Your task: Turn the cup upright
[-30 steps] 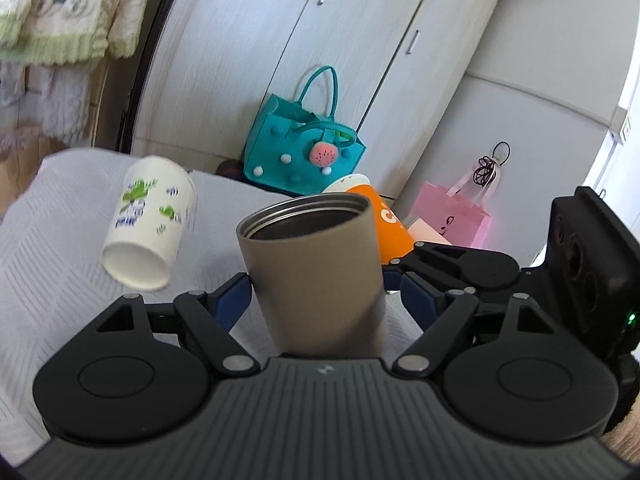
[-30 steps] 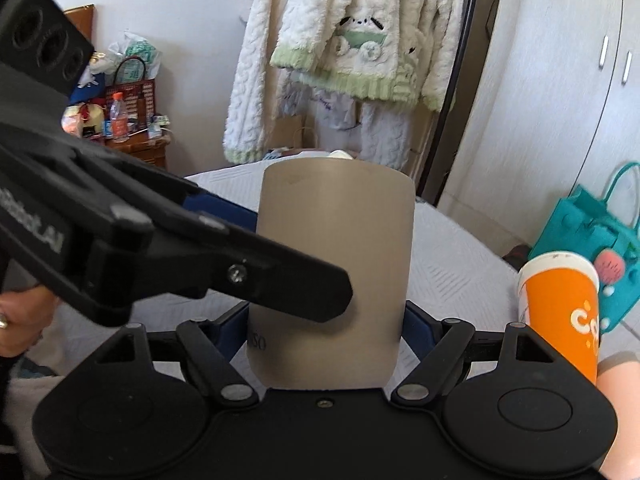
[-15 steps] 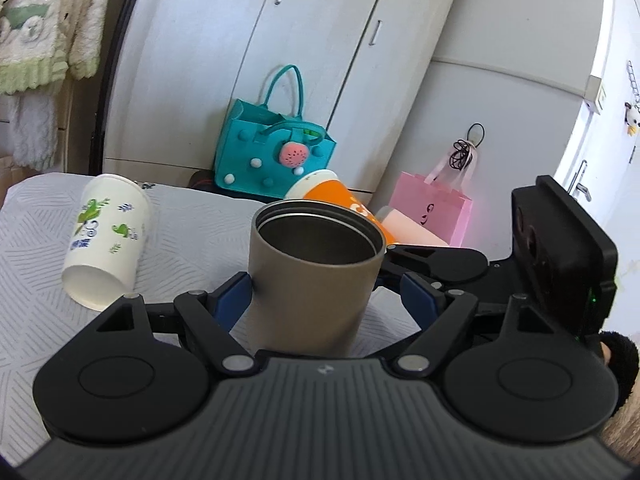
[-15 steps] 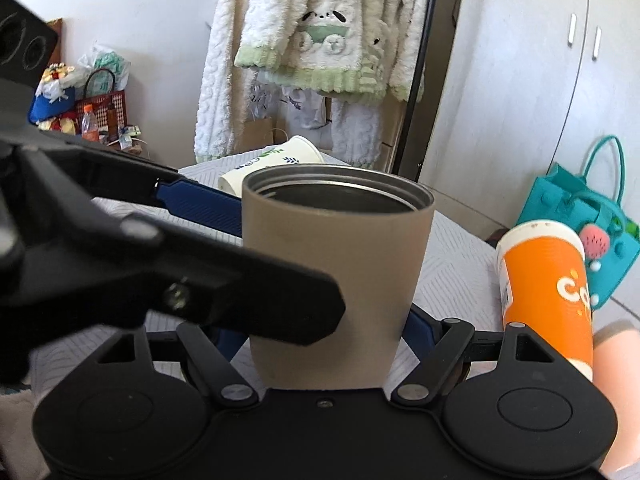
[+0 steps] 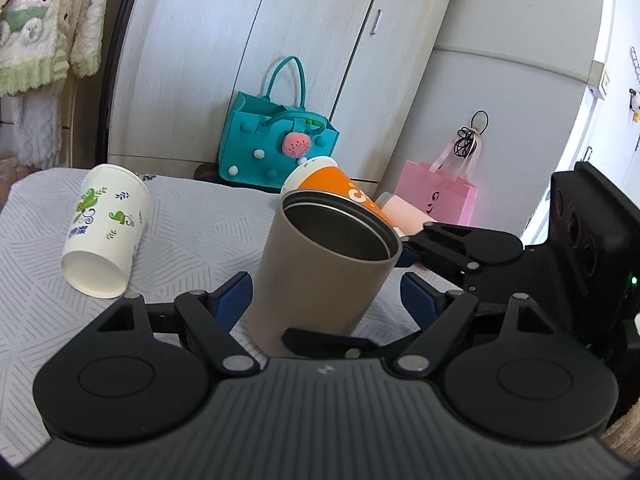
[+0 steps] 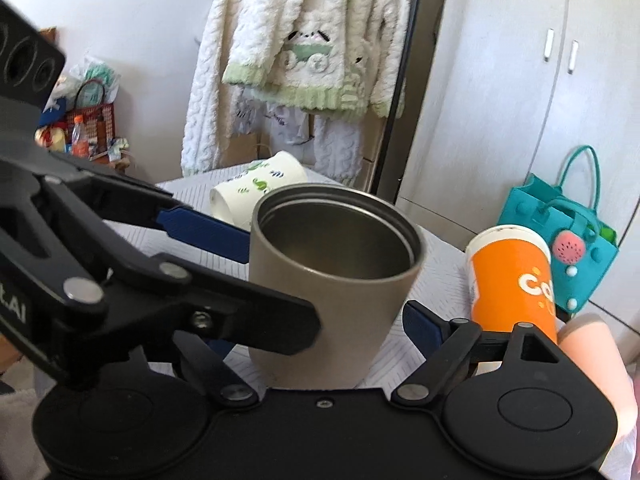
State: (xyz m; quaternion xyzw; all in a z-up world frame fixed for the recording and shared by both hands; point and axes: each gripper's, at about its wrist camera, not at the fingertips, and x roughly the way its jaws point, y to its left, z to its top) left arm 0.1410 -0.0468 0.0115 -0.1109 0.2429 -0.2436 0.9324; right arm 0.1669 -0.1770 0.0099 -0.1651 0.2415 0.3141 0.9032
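Observation:
A tan metal cup (image 5: pixel 320 280) stands mouth up on the white quilted table (image 5: pixel 192 240), nearly upright. It also shows in the right wrist view (image 6: pixel 332 292). My left gripper (image 5: pixel 326 294) is open around it, blue pads apart from its sides. My right gripper (image 6: pixel 320 320) is also open around the cup, with gaps at both pads. The left gripper's fingers (image 6: pixel 200 232) cross in front of the cup in the right wrist view. The right gripper's fingers (image 5: pixel 460 240) show at the cup's right in the left wrist view.
A white paper cup with green print (image 5: pixel 104 240) lies on its side to the left. An orange cup (image 5: pixel 340 192) and a pink cup (image 5: pixel 404 212) lie behind the tan cup. A teal bag (image 5: pixel 276 148) and pink bag (image 5: pixel 436 196) sit by the cupboards.
The tan cup has come down onto the table, mouth up. Both grippers have opened and their pads have come off its sides.

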